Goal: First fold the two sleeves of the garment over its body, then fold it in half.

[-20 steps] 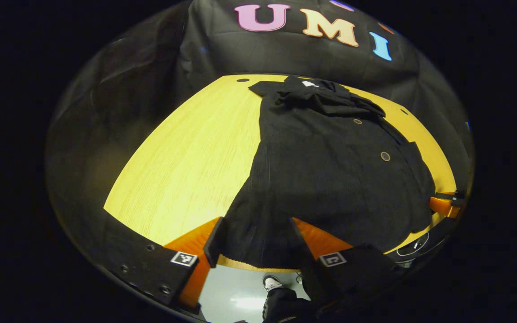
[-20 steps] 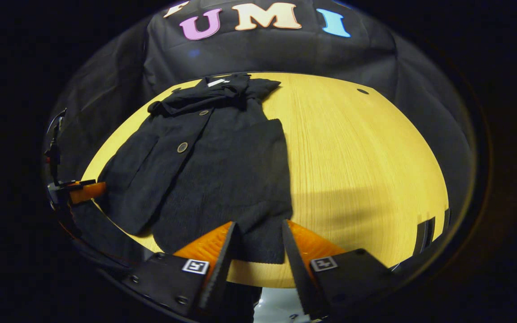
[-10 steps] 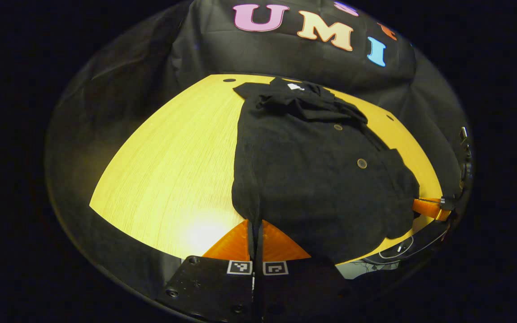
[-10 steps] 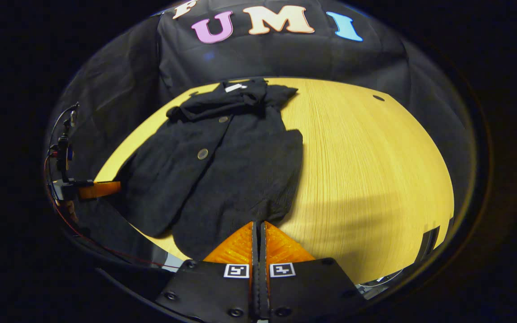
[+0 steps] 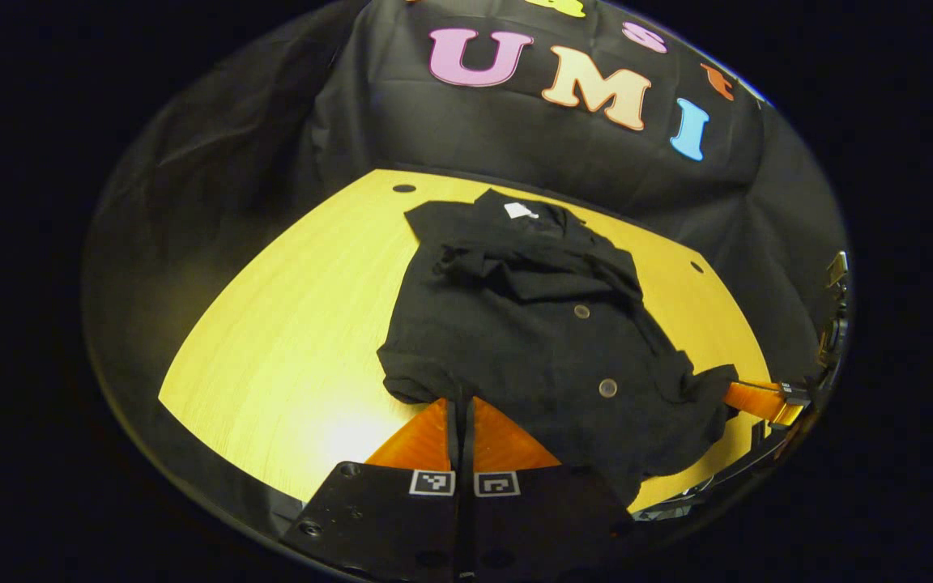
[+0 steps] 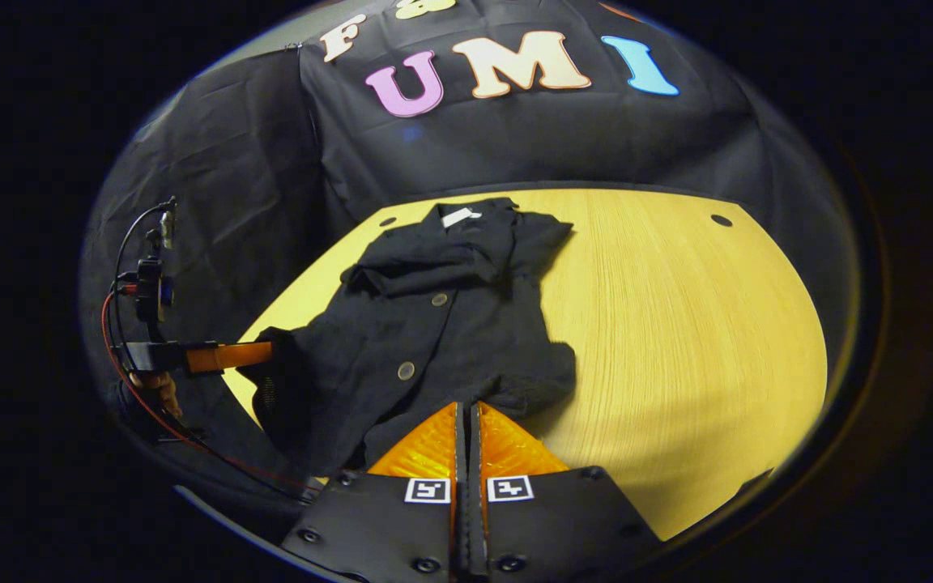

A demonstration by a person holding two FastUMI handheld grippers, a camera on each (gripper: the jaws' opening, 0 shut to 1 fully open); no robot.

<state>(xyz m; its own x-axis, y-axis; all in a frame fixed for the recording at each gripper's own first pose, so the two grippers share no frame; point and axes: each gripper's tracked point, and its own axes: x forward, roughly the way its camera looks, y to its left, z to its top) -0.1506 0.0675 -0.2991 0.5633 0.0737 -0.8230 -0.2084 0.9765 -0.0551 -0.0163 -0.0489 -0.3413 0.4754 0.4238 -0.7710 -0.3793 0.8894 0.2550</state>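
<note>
1. While both grippers pinch its hem, the black garment (image 5: 539, 340) lies near the table's (image 5: 288, 324) far edge.
2. Left gripper (image 5: 461, 405) and right gripper (image 6: 466, 409) are clenched on cloth.
3. A white neck label (image 6: 458, 216) is too small to read.

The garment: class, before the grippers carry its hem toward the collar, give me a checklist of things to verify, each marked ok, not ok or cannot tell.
1. Left gripper shut on the garment hem: ok.
2. Right gripper shut on the hem: ok.
3. Hem raised off the table between both grippers: ok.
4. Sleeves folded over the body: ok, bunched near the collar.
5. Fabric smooth: not ok, wrinkled.
6. Hem held level: cannot tell.
</note>
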